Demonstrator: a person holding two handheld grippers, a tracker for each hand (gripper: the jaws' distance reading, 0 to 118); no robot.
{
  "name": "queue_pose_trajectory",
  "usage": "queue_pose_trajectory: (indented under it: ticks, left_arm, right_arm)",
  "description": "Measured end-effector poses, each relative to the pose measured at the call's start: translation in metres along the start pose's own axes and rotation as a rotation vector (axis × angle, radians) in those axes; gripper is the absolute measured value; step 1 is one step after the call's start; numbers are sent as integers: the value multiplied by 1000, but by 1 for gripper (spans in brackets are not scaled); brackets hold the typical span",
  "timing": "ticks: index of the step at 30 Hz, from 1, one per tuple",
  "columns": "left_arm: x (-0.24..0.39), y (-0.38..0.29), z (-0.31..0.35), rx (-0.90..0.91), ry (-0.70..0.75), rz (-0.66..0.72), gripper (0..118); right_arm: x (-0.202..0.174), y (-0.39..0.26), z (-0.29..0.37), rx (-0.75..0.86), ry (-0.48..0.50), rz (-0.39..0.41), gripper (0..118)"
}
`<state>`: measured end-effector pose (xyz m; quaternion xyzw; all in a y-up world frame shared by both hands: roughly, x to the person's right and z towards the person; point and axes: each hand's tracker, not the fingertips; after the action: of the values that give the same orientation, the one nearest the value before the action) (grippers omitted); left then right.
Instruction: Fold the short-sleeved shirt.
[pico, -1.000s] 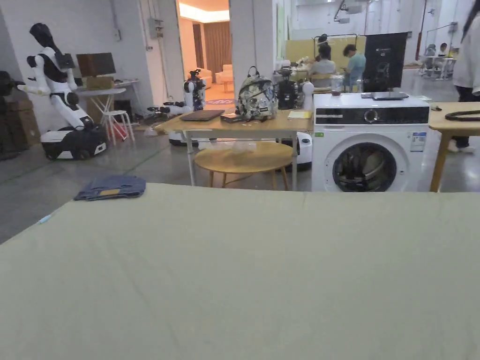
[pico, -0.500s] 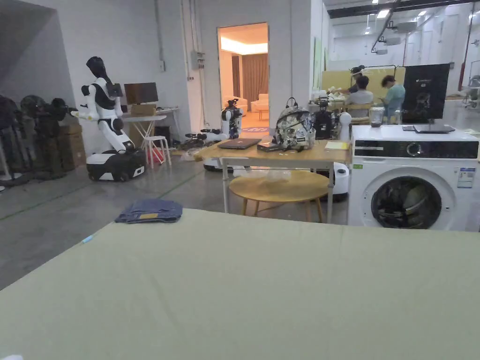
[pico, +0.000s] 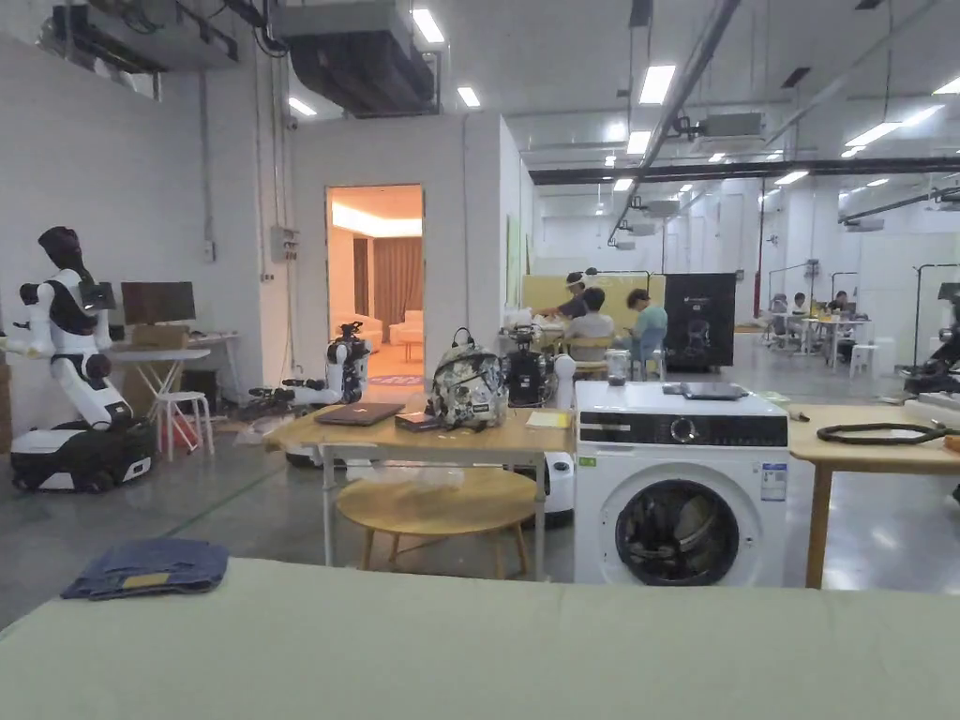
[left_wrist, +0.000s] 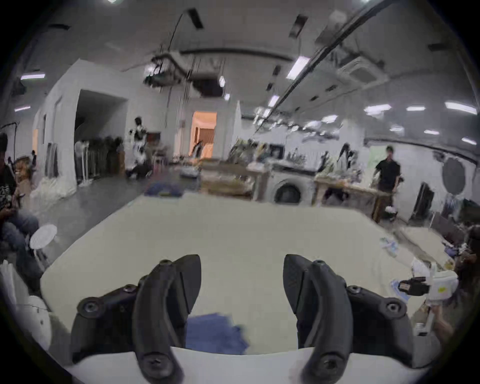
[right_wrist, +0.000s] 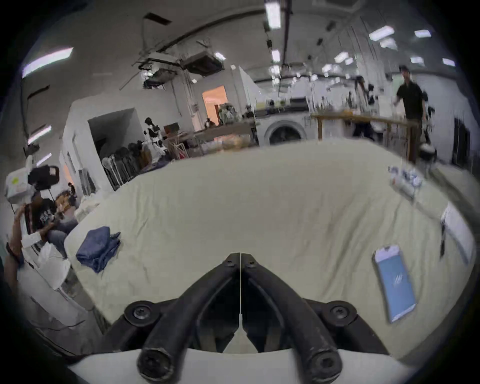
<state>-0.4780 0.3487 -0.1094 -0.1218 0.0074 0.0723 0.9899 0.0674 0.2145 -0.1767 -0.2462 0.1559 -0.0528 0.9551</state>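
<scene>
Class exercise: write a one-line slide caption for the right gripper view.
Right gripper, fingers shut and holding nothing, over a pale green sheet, with folded blue clothing and a phone lying on it.

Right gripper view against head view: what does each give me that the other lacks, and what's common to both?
Right gripper view: the right gripper, jaws closed together on nothing, and a phone lying flat on the cover. Head view: a backpack standing on a wooden table. Both: the pale green cover in the foreground and the washing machine beyond it.
</scene>
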Motion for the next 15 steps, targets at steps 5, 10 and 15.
queue_pose_trajectory:
  ticks: [5, 10, 15]
  left_arm:
    - [79, -6, -5, 201, 32, -45, 62]
    - [99, -21, -19, 233, -8, -25, 0]
    - [117, -32, 2, 275, -4, -88, 0]
  right_arm:
    - [-24, 52, 8, 184, -38, 92, 0]
    - [-43, 80, 13, 291, -132, 159, 0]
    - [-56, 84, 16, 265, -265, 184, 0]
